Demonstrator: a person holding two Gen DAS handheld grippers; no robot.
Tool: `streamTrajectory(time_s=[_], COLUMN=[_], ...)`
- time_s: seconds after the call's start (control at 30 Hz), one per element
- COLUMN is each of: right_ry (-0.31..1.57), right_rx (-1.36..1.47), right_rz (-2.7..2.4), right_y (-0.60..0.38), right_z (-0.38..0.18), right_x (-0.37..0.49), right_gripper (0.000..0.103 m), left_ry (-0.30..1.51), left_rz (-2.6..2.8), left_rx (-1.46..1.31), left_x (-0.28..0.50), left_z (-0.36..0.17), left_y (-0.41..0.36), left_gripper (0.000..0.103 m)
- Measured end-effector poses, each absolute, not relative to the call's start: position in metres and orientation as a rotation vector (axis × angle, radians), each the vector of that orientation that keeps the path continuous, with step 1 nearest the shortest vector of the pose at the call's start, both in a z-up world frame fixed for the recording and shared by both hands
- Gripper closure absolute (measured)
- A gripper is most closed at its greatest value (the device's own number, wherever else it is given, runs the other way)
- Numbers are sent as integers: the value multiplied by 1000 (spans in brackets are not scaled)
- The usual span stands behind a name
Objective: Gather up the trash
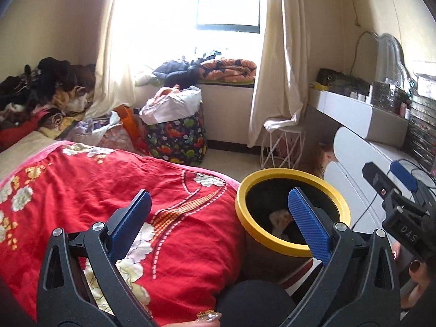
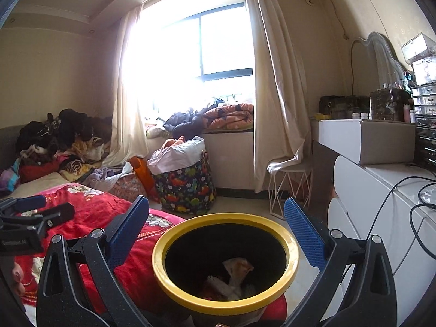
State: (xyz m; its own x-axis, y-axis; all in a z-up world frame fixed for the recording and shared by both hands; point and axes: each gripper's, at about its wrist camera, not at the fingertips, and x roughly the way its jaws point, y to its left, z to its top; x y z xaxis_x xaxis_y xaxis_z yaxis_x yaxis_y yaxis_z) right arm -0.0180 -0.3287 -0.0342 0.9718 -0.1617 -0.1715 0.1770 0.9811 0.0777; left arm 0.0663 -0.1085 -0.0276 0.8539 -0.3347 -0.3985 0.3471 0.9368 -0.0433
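— Yellow plastic is seen around the mouth of the bin, which is placed on the floor just beside the red quilt on the bed. Where is the trash found?

— Crumpled paper scraps are seen at the bottom of the bin, against its black inside. Nothing else is made out down there.

— How are the claws held?

— The right gripper is spread wide above the bin, and nothing is pinched between its blue pads. The left gripper is spread wide too, one finger over the quilt, the other over the bin's rim, and nothing is gripped.

— What else is shown?

— A dinosaur-print bag stuffed with cloth is seen by the window, and a white dresser stands at the right.
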Motion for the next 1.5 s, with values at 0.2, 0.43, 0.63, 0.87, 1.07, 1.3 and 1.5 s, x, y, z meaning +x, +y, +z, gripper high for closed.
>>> streamTrajectory(time_s=[0.2, 0.43, 0.63, 0.87, 1.07, 1.3, 1.5], right_ry=[179, 171, 175, 171, 172, 171, 174], right_rx=[91, 85, 87, 86, 86, 87, 87], right_rz=[-174, -177, -172, -173, -172, -175, -172], right_y=[-328, -325, -325, -325, -326, -326, -326], right_z=[-34, -35, -35, -34, -34, -34, -32], right_x=[-15, -16, -16, -15, -15, -15, -14], right_gripper=[6, 6, 6, 6, 6, 6, 6], left_ry=[418, 405, 403, 398, 396, 397, 399], left_rz=[-337, -338, -335, -330, -329, -327, -323], left_rx=[7, 4, 3, 2, 0, -2, -4], left_x=[65, 61, 60, 59, 58, 58, 57], left_z=[-29, -30, -29, -28, -28, -27, -27], left_y=[-101, -101, -101, -101, -101, -101, -102], left_gripper=[11, 11, 11, 11, 11, 11, 11])
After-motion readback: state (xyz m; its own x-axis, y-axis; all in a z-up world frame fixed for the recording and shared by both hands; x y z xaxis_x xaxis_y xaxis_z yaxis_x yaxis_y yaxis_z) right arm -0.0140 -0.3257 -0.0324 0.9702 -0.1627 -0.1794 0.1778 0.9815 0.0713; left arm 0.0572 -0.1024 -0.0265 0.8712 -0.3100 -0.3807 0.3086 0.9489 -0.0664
